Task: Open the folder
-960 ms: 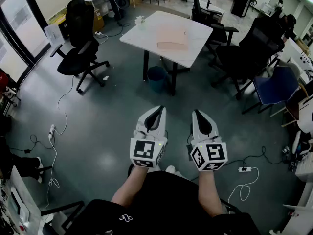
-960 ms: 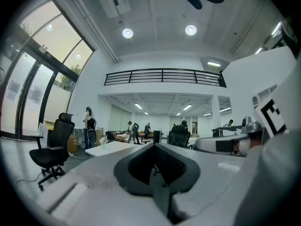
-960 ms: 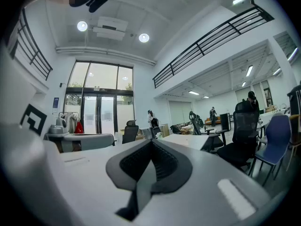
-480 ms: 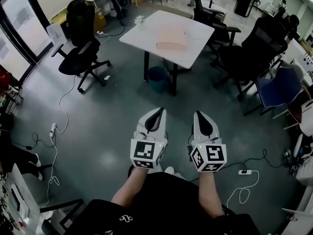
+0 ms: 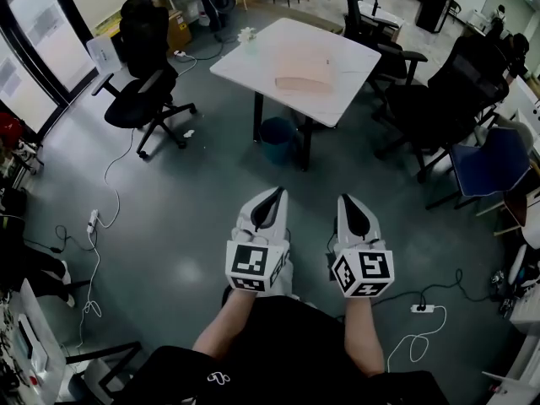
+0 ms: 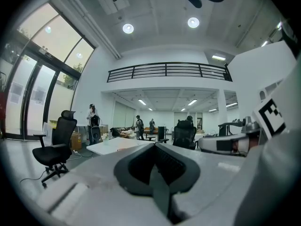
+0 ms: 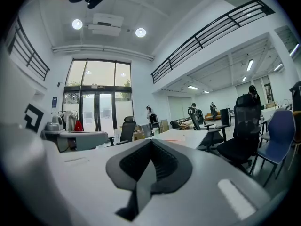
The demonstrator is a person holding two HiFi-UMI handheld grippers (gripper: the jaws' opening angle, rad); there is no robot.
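Table (image 5: 253, 57) has drifted slightly toward 4 o'clock in the head view since a second ago; grippers hold their pose.

Nearest, at 6 o'clock: left gripper (image 5: 272, 192) and right gripper (image 5: 348, 201) side by side, level, pointing to 12. Jaws of both fully closed, nothing between them. Beyond them is grey floor (image 5: 186, 226). Bin (image 5: 276, 137) stands under the table's near edge. Folder (image 5: 304, 67), pale pink, lies flat on the table at 12 o'clock, well apart from both grippers. Black chair (image 5: 148, 66) at 10 o'clock.
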